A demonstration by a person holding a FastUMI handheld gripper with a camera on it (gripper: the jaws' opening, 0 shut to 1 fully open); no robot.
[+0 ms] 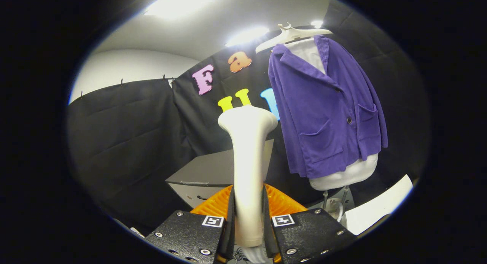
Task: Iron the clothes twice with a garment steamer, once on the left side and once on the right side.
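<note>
I have the jaws clamped on the handle of the garment steamer (248, 161), both fingers (229, 218) pressing its sides, head upright just ahead of them. The purple jacket (327, 108) hangs buttoned on a white hanger (291, 35) over a mannequin torso (344, 175), beyond the steamer and to its right, well apart from the head. To do the pass well, I judge I must turn the head square to one front panel, close in, and draw it steadily along that side.
</note>
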